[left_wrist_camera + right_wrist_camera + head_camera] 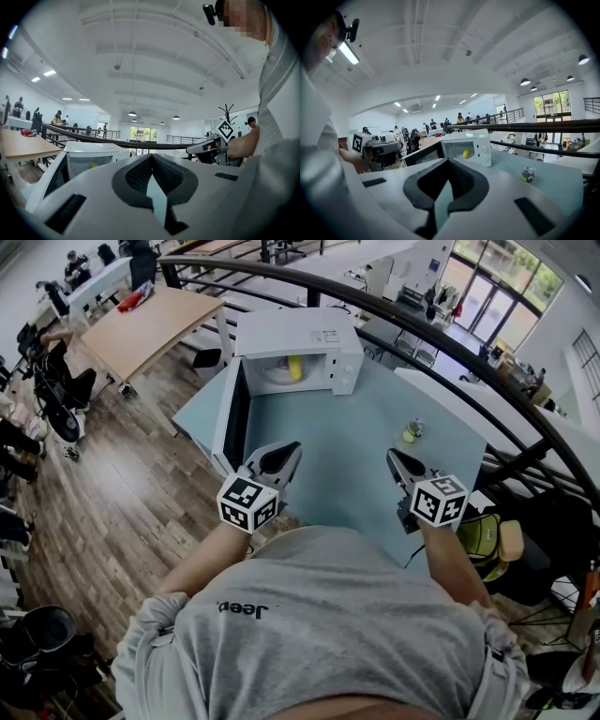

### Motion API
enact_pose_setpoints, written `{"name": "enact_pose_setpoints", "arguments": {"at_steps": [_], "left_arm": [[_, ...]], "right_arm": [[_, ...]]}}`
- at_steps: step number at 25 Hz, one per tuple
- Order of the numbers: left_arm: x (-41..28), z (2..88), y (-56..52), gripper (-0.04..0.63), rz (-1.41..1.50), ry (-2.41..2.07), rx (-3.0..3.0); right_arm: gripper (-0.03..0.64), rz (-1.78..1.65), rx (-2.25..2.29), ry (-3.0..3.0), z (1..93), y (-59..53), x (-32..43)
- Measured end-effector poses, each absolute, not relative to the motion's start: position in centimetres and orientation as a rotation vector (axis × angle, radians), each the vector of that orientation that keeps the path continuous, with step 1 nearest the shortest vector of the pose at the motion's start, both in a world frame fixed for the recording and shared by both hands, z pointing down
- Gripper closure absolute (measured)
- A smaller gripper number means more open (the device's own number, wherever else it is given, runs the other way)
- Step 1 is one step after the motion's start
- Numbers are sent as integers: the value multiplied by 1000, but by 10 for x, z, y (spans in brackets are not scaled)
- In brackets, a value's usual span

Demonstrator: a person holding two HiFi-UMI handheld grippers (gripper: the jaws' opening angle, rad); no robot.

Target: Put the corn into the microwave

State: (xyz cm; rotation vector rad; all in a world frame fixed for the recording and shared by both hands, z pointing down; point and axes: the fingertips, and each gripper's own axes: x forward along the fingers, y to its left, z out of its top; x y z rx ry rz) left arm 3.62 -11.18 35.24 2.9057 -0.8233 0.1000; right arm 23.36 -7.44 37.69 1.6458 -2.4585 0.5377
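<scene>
Left gripper (289, 454) and right gripper (395, 459) both closed, empty; corn (294, 367) sits in the microwave (314, 334). Looks light and firm, so I'd grab mid-cob.

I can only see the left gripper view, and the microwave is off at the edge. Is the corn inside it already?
Observer: Yes, the head view shows the corn sitting inside the microwave.
Operator: Anything else on the table?
Observer: A small jar stands alone on the table, ahead of the right hand-held gripper.
Operator: Is that one holding anything?
Observer: No, its own view shows the jaws together, nothing between them.
</scene>
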Motion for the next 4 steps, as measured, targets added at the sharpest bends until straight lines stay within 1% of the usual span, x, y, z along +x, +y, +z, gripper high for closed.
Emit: {"name": "enact_pose_setpoints", "arguments": {"at_steps": [4], "left_arm": [[39, 351, -112, 578, 99, -821, 2909]], "right_arm": [[600, 536, 1647, -2458, 376, -74, 235]]}}
